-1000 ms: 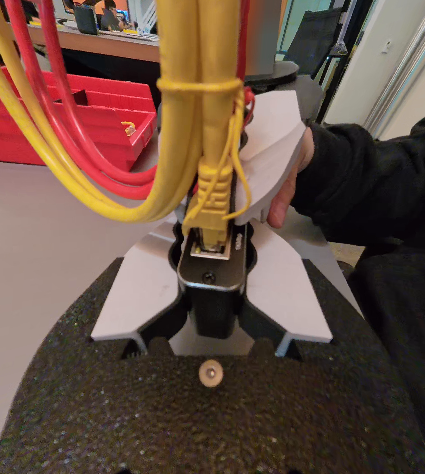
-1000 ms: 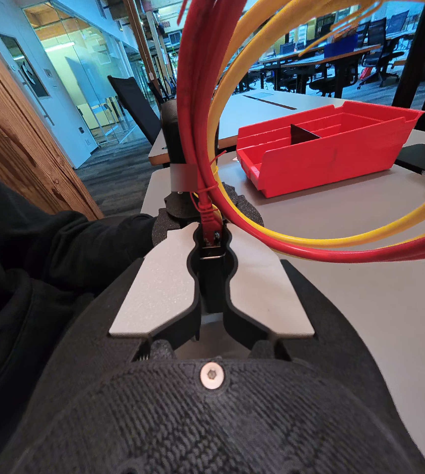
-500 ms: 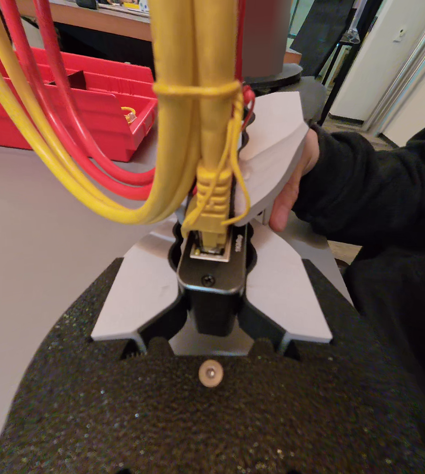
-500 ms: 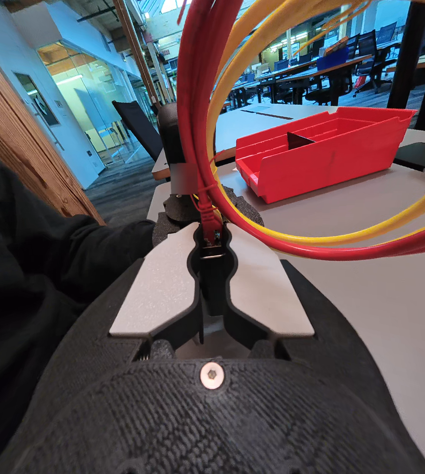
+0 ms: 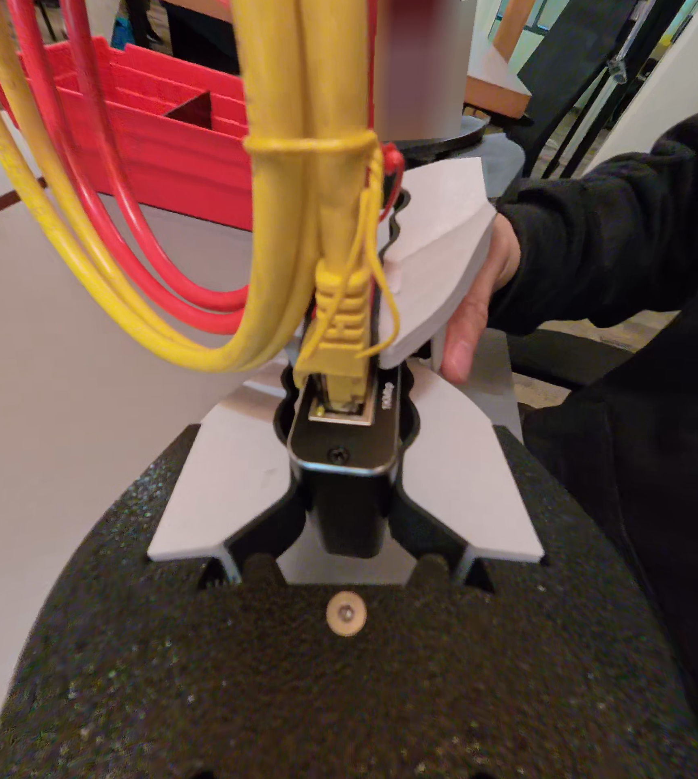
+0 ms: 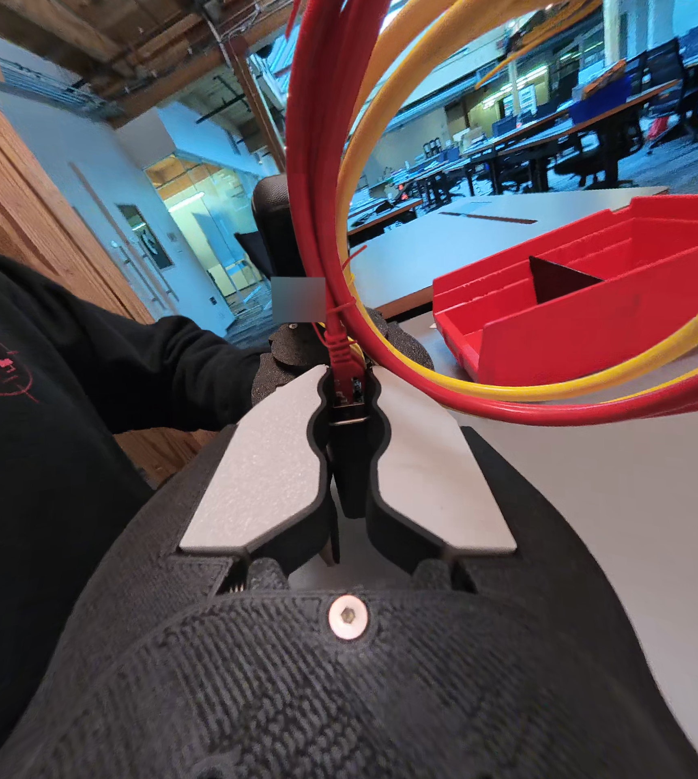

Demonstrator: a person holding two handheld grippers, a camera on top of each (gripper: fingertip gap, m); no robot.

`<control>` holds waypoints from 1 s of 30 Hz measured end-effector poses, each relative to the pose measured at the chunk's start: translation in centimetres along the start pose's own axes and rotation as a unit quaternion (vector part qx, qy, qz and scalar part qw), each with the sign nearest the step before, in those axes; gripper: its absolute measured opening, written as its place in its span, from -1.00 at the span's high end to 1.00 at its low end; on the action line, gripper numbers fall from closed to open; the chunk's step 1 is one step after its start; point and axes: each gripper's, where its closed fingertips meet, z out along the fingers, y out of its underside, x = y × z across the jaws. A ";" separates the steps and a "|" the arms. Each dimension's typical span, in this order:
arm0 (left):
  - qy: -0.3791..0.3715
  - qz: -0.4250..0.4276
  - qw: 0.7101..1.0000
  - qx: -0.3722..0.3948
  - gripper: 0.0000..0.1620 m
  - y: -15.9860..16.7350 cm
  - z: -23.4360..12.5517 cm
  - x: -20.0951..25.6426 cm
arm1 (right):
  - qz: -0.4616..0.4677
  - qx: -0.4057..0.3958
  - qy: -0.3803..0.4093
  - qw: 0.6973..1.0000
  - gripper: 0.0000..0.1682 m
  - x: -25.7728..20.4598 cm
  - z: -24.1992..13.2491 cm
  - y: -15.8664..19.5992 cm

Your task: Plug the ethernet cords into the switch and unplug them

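My left gripper [image 5: 345, 379] is shut on one end of the black switch [image 5: 341, 447], held above the table. A yellow plug [image 5: 341, 333] sits in the switch's near port, and its tied yellow cord [image 5: 279, 168] rises and loops left beside the red cord [image 5: 128, 236]. My right gripper [image 6: 349, 373] is shut on the other end of the switch [image 6: 349, 463]. A red plug [image 6: 341, 358] stands in a port between its fingertips. The right gripper also shows in the left wrist view [image 5: 435, 253], just beyond the switch. The left gripper's black body [image 6: 292, 358] shows beyond the red plug.
A red divided bin [image 5: 161, 139] stands on the grey table [image 5: 43, 379] behind the cord loops, also in the right wrist view [image 6: 570, 329]. A person's hand [image 5: 469, 316] and black sleeve [image 5: 612, 232] are at the right. Office desks and chairs are far behind. Tip to tip, the grippers are about 7 cm apart.
Both grippers keep their hold on the switch and both plugs stay seated. The views have swung and tilted, so the red bin now looks larger and nearer the middle.
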 end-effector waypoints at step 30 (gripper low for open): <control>0.125 0.083 0.987 0.057 0.43 -4.6 -0.8 -2.6 | -0.066 -0.048 0.138 0.987 0.84 3.2 0.8 -4.5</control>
